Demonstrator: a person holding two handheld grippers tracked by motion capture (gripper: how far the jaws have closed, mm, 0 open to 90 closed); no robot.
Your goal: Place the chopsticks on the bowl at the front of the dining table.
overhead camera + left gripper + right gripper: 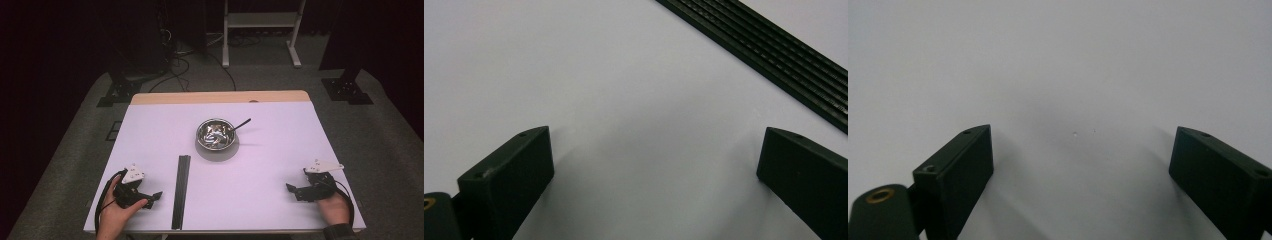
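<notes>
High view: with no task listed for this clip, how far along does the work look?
Nothing looks started. Done: the metal bowl sits mid-table with a spoon resting in it, contents unclear. In hand: nothing; the left gripper and right gripper rest open on the table at the near corners. Left: the black strip lies untouched beside the left gripper, so any handling is ahead.

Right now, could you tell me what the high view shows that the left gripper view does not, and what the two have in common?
The high view alone takes in the metal bowl with a utensil handle sticking out over its rim, the right hand-held gripper, the person's hands and the floor around the table. The left gripper view alone gives a close look at the left hand-held gripper, its two black jaws standing wide apart over bare surface. Both share the white table and the long black ribbed strip, which crosses the left gripper view's upper right corner.
</notes>
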